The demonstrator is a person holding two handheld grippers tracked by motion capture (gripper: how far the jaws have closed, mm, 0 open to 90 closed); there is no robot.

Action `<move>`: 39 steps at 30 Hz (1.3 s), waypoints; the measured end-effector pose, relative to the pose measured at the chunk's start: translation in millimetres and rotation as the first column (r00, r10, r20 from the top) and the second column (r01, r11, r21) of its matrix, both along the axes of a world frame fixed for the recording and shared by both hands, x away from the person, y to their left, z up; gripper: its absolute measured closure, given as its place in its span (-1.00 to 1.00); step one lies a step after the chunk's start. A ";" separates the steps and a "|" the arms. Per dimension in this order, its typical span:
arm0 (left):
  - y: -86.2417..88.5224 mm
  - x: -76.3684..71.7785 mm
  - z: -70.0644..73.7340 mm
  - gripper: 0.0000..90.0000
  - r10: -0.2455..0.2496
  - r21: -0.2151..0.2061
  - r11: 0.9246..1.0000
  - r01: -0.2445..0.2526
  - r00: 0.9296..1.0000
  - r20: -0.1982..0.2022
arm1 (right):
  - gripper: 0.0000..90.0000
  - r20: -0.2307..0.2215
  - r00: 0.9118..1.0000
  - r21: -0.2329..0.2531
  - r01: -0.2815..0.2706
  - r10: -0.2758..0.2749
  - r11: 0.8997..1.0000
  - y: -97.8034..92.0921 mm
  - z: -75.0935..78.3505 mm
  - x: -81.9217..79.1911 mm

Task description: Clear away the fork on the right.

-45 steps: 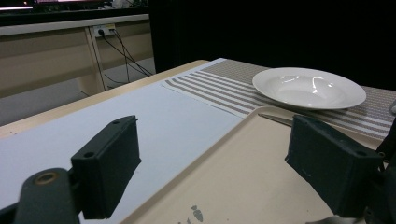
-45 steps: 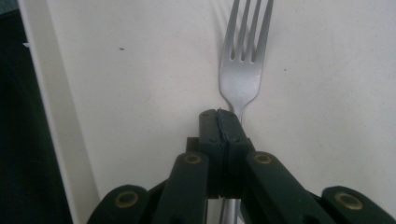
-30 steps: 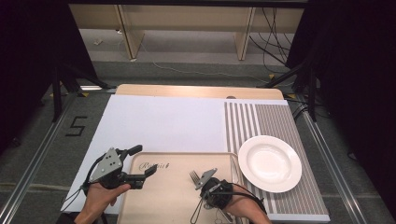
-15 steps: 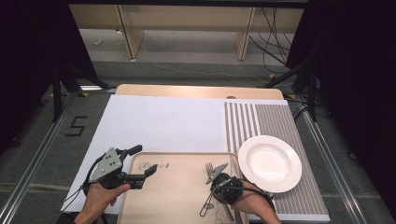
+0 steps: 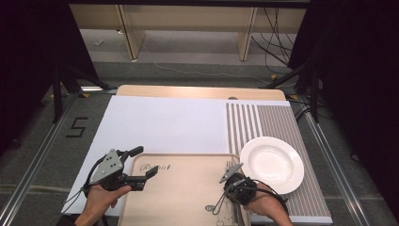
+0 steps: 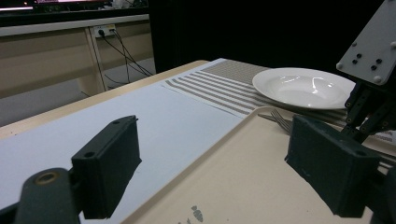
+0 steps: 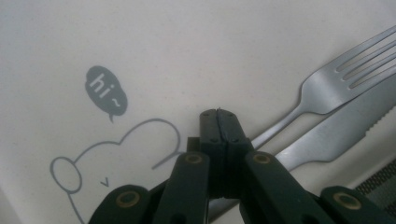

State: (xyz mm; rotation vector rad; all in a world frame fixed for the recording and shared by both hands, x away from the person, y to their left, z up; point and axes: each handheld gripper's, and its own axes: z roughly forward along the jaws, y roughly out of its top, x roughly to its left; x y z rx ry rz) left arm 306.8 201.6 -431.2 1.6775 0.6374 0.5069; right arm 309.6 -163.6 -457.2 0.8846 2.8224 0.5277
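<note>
Fork [image 7: 322, 84] and knife [image 7: 327, 135] on the tray [image 5: 188, 188], just right of closed, empty right tongs [image 7: 218, 114]; left tongs [image 6: 224, 163] wide.

Table [image 5: 188, 90]: light wood top, bare strip visible along far edge. White sheet [image 5: 160, 125] covers left + centre of it. Grey/white striped placemat [image 5: 268, 122] on right side, edge touching the sheet. Beige tray [image 5: 183, 188] on near part, over the sheet. White plate [image 5: 272, 164] sits on the mat, just beside tray's right edge.
</note>
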 end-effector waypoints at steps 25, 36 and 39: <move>-0.2 0.2 -0.3 -0.63 0.001 0.001 1.000 -0.001 1.000 -0.002 | -0.22 0.014 0.999 0.098 0.038 -0.040 0.994 3.0 13.2 -4.4; 0.0 0.7 -0.2 -0.63 0.002 0.001 1.000 -0.002 1.000 -0.004 | -0.46 -0.004 0.998 0.333 0.059 -0.061 0.941 -11.4 27.7 -1.3; 0.2 0.8 0.0 -0.63 0.002 0.001 1.000 -0.002 1.000 -0.003 | -0.46 0.011 0.997 0.350 0.064 -0.072 0.935 -15.6 28.9 -0.1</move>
